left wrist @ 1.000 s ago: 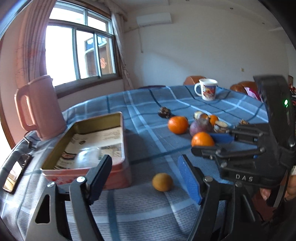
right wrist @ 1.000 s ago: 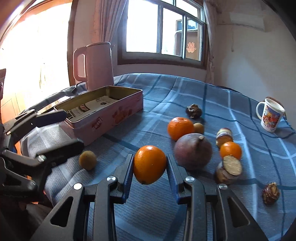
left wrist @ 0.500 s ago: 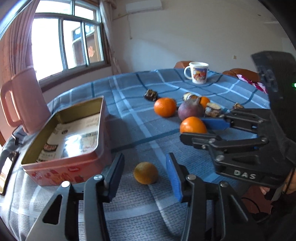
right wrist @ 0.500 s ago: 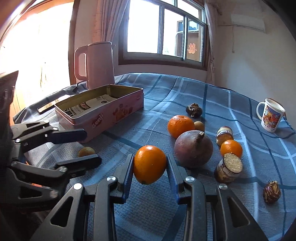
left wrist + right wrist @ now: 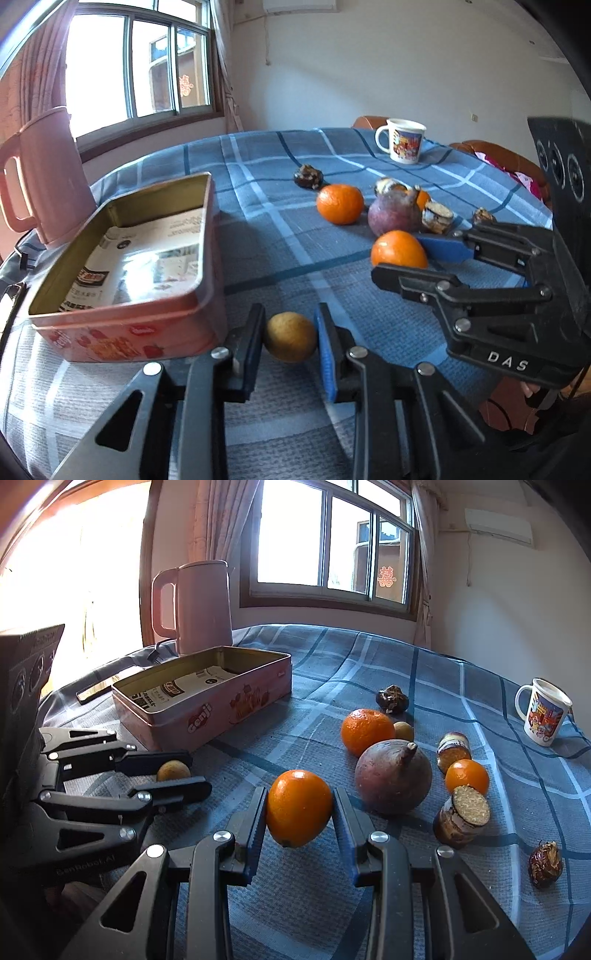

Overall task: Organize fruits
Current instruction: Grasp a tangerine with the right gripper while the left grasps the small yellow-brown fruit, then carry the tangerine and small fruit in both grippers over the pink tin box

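Observation:
My left gripper (image 5: 290,341) is shut on a small yellow-brown fruit (image 5: 290,336) low over the blue checked tablecloth, just right of the open pink tin (image 5: 125,325). It also shows in the right wrist view (image 5: 173,770). My right gripper (image 5: 299,814) is shut on an orange (image 5: 298,806) and holds it above the cloth; the left wrist view shows it too (image 5: 399,249). The tin (image 5: 207,716) holds only a printed paper.
On the cloth lie another orange (image 5: 366,731), a purple round fruit (image 5: 393,777), a small orange (image 5: 466,776), cut passion fruit pieces (image 5: 463,814), dark shrivelled fruits (image 5: 392,699) and a mug (image 5: 543,712). A pink kettle (image 5: 199,605) stands behind the tin.
My left gripper has moved forward and down onto the small yellow-brown fruit and closed on it. My right gripper has kept the orange and hardly moved.

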Demonstrator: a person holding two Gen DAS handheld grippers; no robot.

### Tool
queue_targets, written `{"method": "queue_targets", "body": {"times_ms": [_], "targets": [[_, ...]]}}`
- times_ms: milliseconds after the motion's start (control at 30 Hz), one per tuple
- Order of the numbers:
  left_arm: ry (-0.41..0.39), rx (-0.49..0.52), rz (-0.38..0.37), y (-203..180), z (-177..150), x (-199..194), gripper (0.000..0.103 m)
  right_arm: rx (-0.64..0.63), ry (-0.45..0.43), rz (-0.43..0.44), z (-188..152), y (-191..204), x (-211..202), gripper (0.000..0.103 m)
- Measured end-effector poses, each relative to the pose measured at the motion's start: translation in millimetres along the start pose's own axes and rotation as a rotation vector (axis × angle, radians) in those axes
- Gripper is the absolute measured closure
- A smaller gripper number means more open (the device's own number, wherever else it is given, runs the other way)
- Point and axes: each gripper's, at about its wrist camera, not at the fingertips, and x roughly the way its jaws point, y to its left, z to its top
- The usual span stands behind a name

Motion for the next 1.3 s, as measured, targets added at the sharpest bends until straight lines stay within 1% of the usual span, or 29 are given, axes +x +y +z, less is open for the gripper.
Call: {"method": "queue_targets", "body": {"times_ms": [367,633,1300], "targets": [[-0.081,-0.007,0.038,11,13,-15,0.074,-0.025,-0.021,0.01,9,6,-3,0.066],[-0.133,-0.005,0.063,16,27,-24,0.074,-0.056,-0.049,0.012,24,13,-7,0.066],[-0.19,-0.036,0.117,37,48,-31,0.074,-0.133,-0.112,0.006,63,23,-5,0.066]]}}
